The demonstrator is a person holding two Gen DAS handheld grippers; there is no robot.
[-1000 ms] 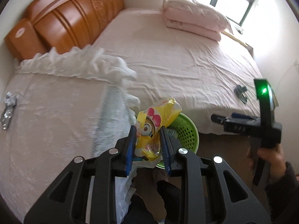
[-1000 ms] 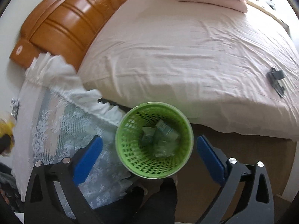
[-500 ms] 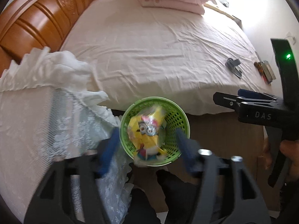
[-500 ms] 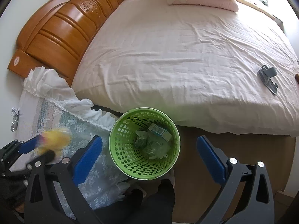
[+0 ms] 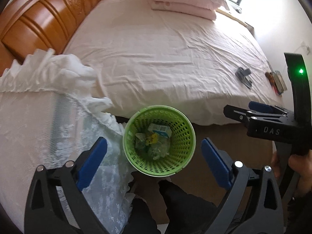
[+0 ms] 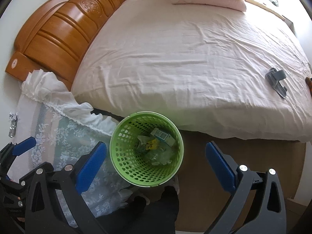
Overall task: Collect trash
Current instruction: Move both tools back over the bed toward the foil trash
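Note:
A green mesh basket (image 5: 183,152) stands on the floor between the bed and a lace-covered nightstand. A yellow cartoon snack wrapper (image 5: 153,137) lies inside it among a small carton (image 5: 160,130) and crumpled plastic. My left gripper (image 5: 154,143) hangs above the basket, its jaws opening wide with nothing between them. The right gripper (image 6: 156,146) also hovers over the basket (image 6: 120,156), open and empty, and the wrapper (image 6: 152,143) shows below it. A hand holds the right gripper (image 5: 253,111) at the right edge of the left wrist view.
The pink bed (image 6: 195,58) with a wooden headboard (image 6: 58,29) fills the far side. Folded bedding (image 5: 183,2) sits at its far end and a grey clip (image 6: 276,80) at its right. A crumpled silvery scrap (image 6: 12,123) lies on the lace cover (image 5: 29,126). Dark trouser legs (image 5: 175,204) are below.
The left gripper moved from over the nightstand to above the basket and opened. The yellow wrapper left its jaws and now lies in the basket. The right gripper barely moved.

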